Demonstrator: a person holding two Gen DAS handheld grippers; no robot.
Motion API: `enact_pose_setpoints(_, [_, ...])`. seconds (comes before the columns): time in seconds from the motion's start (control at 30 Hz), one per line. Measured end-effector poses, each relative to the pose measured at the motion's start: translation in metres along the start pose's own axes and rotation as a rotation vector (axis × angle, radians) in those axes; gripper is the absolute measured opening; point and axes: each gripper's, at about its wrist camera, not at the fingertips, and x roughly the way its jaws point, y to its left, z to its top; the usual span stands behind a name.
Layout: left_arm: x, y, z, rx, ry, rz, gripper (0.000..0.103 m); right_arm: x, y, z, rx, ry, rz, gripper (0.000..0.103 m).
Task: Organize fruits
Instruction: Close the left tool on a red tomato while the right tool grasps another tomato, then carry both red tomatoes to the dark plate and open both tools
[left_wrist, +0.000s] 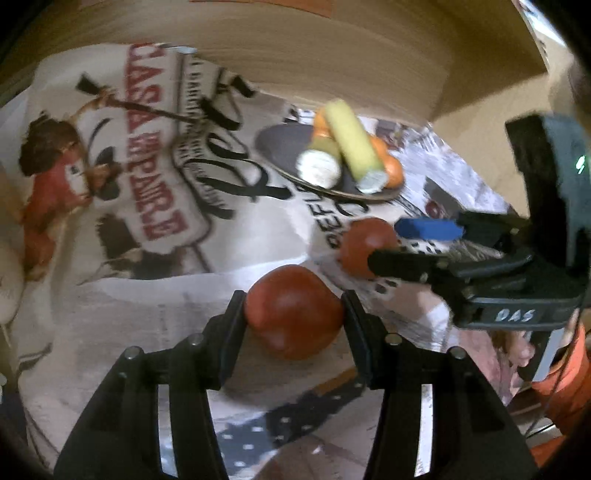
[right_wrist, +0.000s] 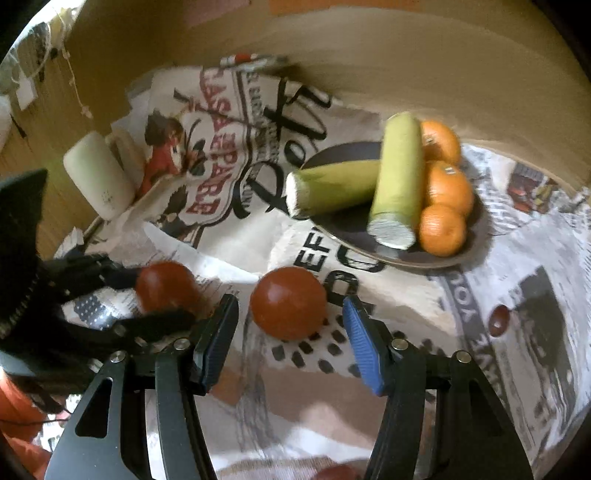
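Observation:
Two red tomatoes lie on the newspaper-covered table. My left gripper (left_wrist: 293, 308) is shut on one tomato (left_wrist: 293, 312); both fingers touch its sides. It also shows in the right wrist view (right_wrist: 166, 286), between the left gripper's fingers. My right gripper (right_wrist: 290, 314) is open around the other tomato (right_wrist: 288, 302), with gaps on both sides; that tomato shows in the left wrist view (left_wrist: 365, 245). A dark plate (right_wrist: 343, 221) beyond holds two green corn cobs (right_wrist: 397, 177) and three oranges (right_wrist: 445, 192).
A white cylindrical mug-like object (right_wrist: 98, 181) stands at the left on the wooden surface. A curved wooden wall (right_wrist: 406, 55) rises behind the plate. A small dark round thing (right_wrist: 498, 319) lies on the paper at the right.

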Motion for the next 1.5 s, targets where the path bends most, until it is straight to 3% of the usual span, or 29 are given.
enact_pose_setpoints(0.07, [-0.003,0.009,0.003,-0.016,-0.012,0.01,0.051,0.008,0.003,0.001,-0.013,0.024,-0.003,0.054])
enact_pose_setpoints(0.13, [-0.004,0.015,0.007,-0.022,-0.023,0.019,0.051,0.012,0.004,0.002,-0.019,0.031,-0.019,0.045])
enact_pose_setpoints(0.3, [-0.002,0.016,0.028,-0.013,-0.043,0.02,0.051,0.005,-0.004,0.004,0.015,0.015,0.004,0.045])
enact_pose_setpoints(0.67, [0.017,0.0,0.095,0.064,-0.084,0.028,0.051,-0.041,-0.042,0.025,0.07,-0.108,-0.079,0.045])
enact_pose_setpoints(0.97, [0.072,-0.002,0.142,0.065,-0.013,0.007,0.051,-0.047,-0.071,0.048,0.095,-0.154,-0.127,0.045])
enact_pose_setpoints(1.2, [0.119,0.006,0.161,0.035,0.073,-0.005,0.051,-0.045,-0.104,0.055,0.14,-0.139,-0.179,0.045])
enact_pose_setpoints(1.5, [0.139,0.006,0.172,0.031,0.113,-0.014,0.051,-0.038,-0.107,0.067,0.118,-0.132,-0.164,0.045])
